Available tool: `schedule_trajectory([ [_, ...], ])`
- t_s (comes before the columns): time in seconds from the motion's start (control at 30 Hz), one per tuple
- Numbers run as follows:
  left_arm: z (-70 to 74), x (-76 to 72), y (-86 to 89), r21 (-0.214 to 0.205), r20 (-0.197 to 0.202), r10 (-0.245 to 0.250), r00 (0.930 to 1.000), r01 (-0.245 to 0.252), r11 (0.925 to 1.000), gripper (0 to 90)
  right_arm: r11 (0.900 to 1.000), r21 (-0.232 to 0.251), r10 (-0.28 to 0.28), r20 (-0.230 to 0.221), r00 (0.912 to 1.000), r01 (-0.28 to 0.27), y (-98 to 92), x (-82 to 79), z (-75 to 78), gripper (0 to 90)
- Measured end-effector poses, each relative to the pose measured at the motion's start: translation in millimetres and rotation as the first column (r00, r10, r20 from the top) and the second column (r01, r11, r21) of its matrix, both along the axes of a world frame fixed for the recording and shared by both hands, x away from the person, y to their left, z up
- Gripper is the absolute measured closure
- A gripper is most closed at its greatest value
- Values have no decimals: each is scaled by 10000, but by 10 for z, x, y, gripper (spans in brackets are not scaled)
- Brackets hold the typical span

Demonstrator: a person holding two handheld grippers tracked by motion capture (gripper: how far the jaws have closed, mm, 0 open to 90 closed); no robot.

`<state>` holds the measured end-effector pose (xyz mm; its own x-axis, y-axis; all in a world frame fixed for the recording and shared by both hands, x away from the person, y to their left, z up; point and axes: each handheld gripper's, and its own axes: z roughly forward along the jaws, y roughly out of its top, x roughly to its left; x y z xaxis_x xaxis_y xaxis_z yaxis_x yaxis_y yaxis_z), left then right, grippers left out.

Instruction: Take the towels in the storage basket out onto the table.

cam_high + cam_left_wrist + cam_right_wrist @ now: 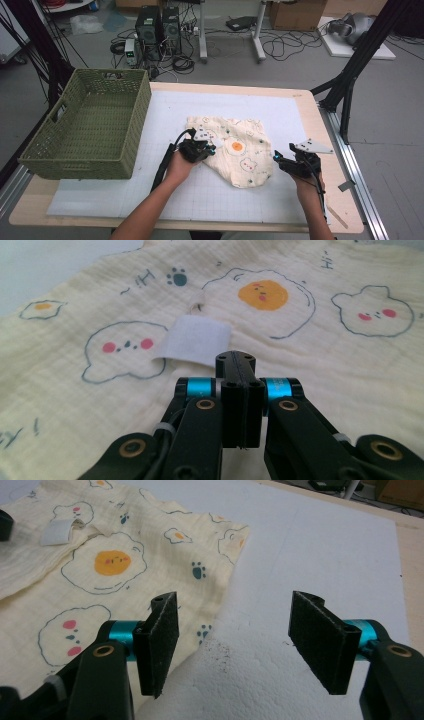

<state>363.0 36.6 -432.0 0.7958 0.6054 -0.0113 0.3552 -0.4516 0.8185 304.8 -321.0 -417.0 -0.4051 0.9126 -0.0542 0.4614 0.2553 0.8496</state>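
A cream cloth (240, 150) printed with fried eggs and bears lies flat on the white mat (200, 200). My left gripper (214, 144) rests on the cloth's left part. In the left gripper view the cloth (325, 365) spreads under the gripper (235, 360), whose jaws are pressed together on the fabric at the lower edge of a white label (192, 340). My right gripper (276, 157) hovers at the cloth's right edge. In the right gripper view it (235, 635) stands open over the mat, its left pad (160, 640) above the edge of the cloth (100, 560). Nothing is between its pads.
A green woven basket (135, 125) stands on the table's left side with nothing in it. Bare mat stretches in front of and behind the cloth. Beyond the table's far edge are computer boxes, cables and desk legs on the floor.
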Motion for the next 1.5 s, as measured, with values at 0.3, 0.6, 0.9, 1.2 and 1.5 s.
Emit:
schedule_trajectory([
  [0.3, 34, -38, 152, -881, -228, 631, 9977, -648, 9940, 734, 10000, 51, 57, -21, 10000, -57, 68, 31, -1, 362],
  [0.6, -31, 162, -320, -489, -750, 862, 9935, -900, 9947, 502, 9998, -21, 181, 12, 9998, -181, 107, 59, -8, 363],
  [0.9, -117, 248, -661, 1019, -25, 1207, 9927, -1198, 9875, 684, 9999, 41, 109, -17, 9999, -109, 51, 57, -15, 365],
  [1.2, 79, 114, -467, 192, 136, 885, 9960, -888, 9959, 871, 9999, 53, 101, 17, 9999, -102, 48, 42, -8, 365],
  [1.5, 184, -316, 178, -253, 522, 1217, 9912, -1205, 9924, 875, 9997, -39, 229, -133, 9996, -230, 109, 38, -25, 364],
])
